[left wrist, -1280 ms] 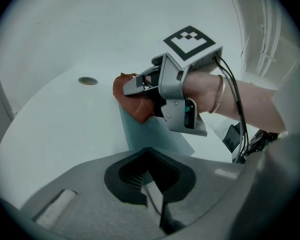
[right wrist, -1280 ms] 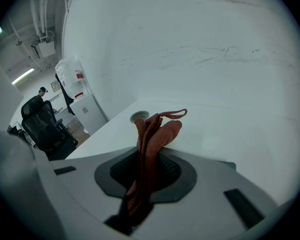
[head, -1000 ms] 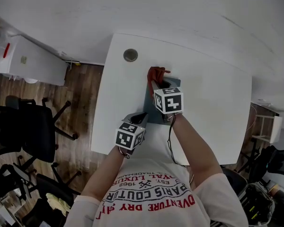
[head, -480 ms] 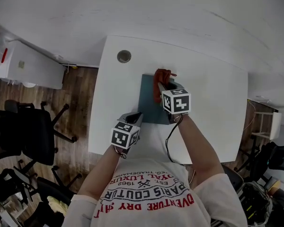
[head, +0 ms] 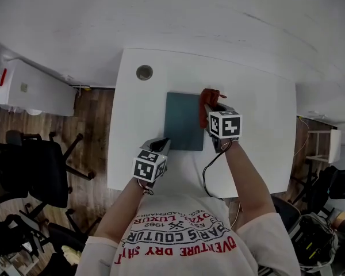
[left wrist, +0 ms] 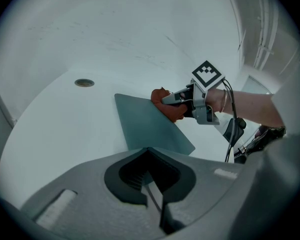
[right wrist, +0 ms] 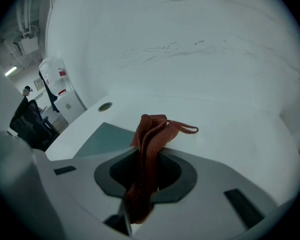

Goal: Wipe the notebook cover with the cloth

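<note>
A teal notebook (head: pixel 183 121) lies flat on the white table (head: pixel 259 137); it also shows in the left gripper view (left wrist: pixel 147 126) and the right gripper view (right wrist: pixel 102 136). My right gripper (head: pixel 211 111) is shut on a red cloth (head: pixel 208 99), which hangs bunched between its jaws (right wrist: pixel 150 144). The cloth (left wrist: pixel 167 104) sits at the notebook's far right edge, partly over bare table. My left gripper (head: pixel 160 146) rests at the notebook's near left corner with its jaws together; whether it presses on the cover is hidden.
A round cable hole (head: pixel 144 72) sits in the table's far left corner. A cable (head: pixel 210 165) trails from the right gripper. Office chairs (head: pixel 34 165) and a white cabinet (head: pixel 34 88) stand on the wooden floor to the left.
The right gripper has dragged the cloth rightward across the notebook, from its left half to its right edge, uncovering most of the cover. The left gripper has stayed at the near corner.
</note>
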Tool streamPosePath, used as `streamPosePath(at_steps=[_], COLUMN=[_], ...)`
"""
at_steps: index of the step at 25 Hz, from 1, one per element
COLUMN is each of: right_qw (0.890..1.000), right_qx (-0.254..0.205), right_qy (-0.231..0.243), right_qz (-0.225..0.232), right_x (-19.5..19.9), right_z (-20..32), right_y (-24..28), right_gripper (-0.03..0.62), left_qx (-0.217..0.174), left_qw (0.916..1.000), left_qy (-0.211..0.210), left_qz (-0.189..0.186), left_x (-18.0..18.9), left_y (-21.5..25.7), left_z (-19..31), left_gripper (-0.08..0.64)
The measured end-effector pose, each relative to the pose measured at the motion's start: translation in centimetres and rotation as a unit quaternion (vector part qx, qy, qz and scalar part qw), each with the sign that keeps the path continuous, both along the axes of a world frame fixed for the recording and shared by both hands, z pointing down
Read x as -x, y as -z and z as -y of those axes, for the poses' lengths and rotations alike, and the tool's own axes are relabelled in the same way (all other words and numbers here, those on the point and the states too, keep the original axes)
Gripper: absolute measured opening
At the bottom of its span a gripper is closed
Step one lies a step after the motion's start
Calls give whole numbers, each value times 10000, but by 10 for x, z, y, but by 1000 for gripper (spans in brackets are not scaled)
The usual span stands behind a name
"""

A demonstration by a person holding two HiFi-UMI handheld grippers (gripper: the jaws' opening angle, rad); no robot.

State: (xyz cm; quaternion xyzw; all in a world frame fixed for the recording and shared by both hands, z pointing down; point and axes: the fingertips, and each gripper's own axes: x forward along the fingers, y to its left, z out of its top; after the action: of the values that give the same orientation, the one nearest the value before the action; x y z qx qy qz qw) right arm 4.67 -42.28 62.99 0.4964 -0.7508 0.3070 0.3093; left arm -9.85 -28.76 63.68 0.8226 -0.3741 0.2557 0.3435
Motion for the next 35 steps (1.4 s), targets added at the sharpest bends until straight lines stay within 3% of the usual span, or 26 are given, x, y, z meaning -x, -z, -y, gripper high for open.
streamPosePath(at_steps=[5,14,23,35], right_qw=[9998,9953,9877,9935], right_qx=[-1,-20,399,350], right_qy=[-207,686,866,769], right_qz=[-65,690,1241,764], right_x=[-8,83,148,120], right_z=[-9,-42,-65,-65], right_y=[12,37,22,1], right_gripper=[78,77,77,79], left_qx=[-165,-110,-12,0], left_qw=[9998,9998,9998,9997], left_qy=[-42,-116,-139,-134], left_qz=[38,-87,-175,-184], left_x=[-2,-2,-1,0], left_y=[1,1,1,1], left_z=[1,0,0,0], left_gripper=[9,9,9,9])
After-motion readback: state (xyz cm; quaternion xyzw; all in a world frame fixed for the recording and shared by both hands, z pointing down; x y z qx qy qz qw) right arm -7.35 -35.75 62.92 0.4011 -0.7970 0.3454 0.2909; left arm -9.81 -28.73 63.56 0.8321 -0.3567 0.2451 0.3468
